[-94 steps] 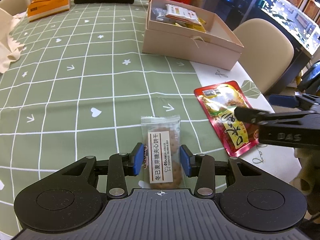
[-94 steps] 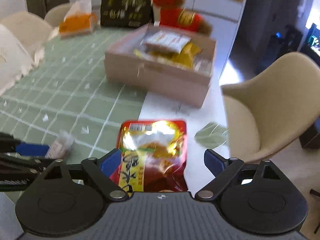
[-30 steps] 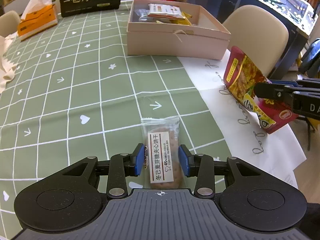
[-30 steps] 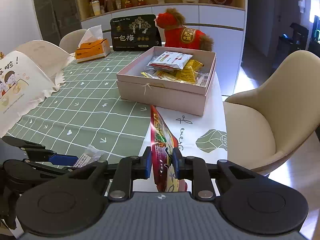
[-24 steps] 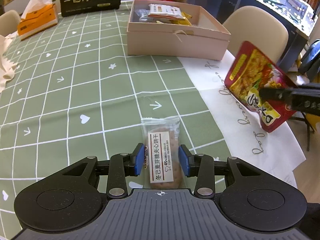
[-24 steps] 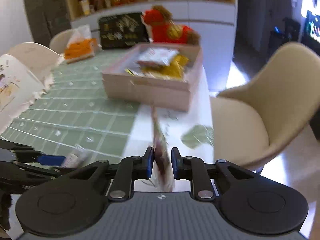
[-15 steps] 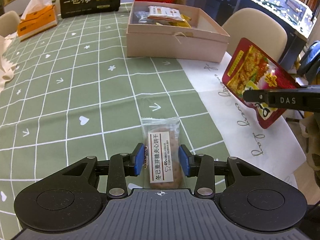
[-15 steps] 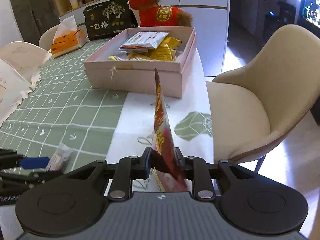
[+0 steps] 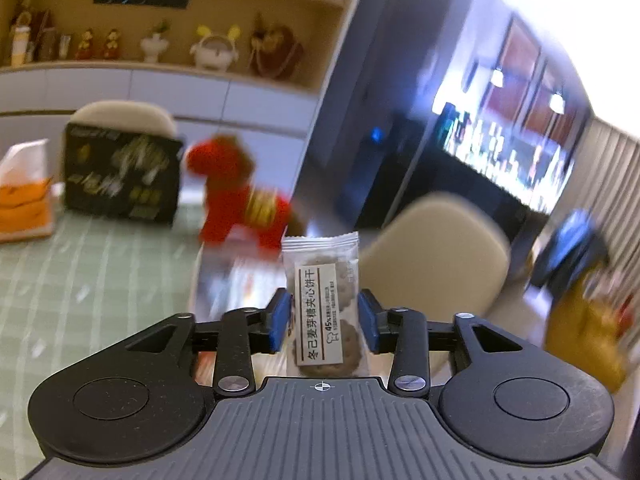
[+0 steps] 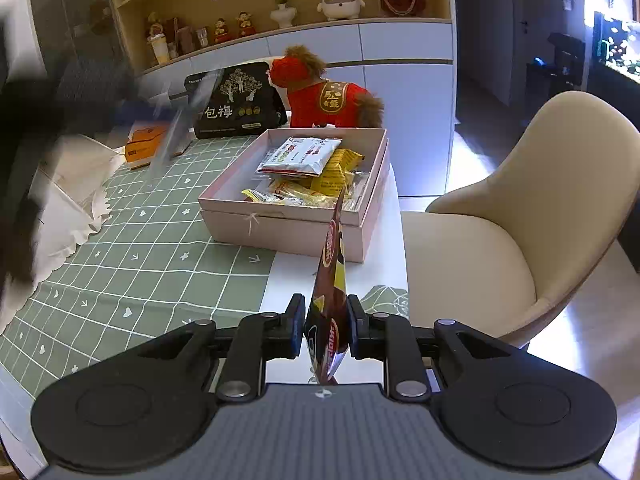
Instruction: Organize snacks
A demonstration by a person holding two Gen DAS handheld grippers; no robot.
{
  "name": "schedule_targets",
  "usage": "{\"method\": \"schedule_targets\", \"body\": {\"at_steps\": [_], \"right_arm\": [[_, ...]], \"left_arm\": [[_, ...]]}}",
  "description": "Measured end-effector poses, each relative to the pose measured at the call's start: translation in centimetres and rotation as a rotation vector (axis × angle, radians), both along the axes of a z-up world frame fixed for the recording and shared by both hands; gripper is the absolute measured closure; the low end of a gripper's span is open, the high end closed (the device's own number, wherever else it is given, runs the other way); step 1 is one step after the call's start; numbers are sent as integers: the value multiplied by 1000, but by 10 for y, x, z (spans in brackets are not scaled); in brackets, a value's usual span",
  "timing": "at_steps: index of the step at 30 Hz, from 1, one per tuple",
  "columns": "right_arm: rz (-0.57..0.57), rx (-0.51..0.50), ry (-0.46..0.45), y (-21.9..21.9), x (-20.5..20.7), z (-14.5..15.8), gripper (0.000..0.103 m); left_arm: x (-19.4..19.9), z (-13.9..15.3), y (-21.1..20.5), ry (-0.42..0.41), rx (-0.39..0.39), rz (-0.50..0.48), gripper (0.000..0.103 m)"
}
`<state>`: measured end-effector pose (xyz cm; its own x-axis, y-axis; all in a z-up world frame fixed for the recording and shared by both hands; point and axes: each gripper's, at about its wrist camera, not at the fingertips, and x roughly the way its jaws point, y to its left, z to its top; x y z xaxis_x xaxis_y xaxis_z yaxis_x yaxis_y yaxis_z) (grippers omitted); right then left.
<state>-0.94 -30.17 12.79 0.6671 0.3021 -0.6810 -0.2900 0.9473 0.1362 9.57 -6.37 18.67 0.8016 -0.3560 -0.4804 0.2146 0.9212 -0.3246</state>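
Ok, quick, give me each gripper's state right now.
Left gripper: jaws have just been opening; biscuit packet between them, off the table; grip cannot be told.
Right gripper: shut on the red snack pouch, held edge-on.

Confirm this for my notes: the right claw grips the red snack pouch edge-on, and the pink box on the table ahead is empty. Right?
Not quite. The right claw does grip the red snack pouch edge-on, but the pink box is not empty: the right wrist view shows a white packet lying on yellow packets inside it.
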Motion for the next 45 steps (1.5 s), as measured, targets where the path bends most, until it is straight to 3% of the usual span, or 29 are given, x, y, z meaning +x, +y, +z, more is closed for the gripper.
{"method": "schedule_targets", "body": {"at_steps": [4,8,12,18,20,21,23,24,27,31,36,40,43,45], "right_arm": [[-7,11,-12,-3,-6,3,82],[-25,16,1,-10,0,4,82],[-5,62,-2,-6,20,22,82],[90,128,-128,39,88,83,82],[107,205,-111,51,123,87,76],[98,219,-72,53,141,82,59],[-25,193,9,53,164,63,46],[-76,176,28,50,165,51,46],[-59,114,45,47,134,16,46],[-52,-23,64,58,82,-35,46],[-13,-57,132,87,37,-86,43],[-12,-154,49,114,14,-99,32],[-82,-161,18,119,14,-105,18],[-166,-148,26,110,16,-110,1]], "left_arm": [[32,-5,5,39,0,73,59],[15,-29,20,79,-15,91,59],[-21,-68,32,180,52,105,59],[-78,-118,52,311,6,115,59],[-90,-125,56,326,13,121,59],[-95,-128,57,325,34,123,59],[-105,-131,59,311,100,134,59],[-109,-132,61,304,135,142,59],[-121,-137,66,303,206,161,59],[-124,-152,66,310,241,143,59],[-123,-161,58,251,271,149,59],[-116,-167,49,175,306,123,54],[-111,-171,39,125,353,102,49],[-109,-174,38,93,358,95,47]]}}
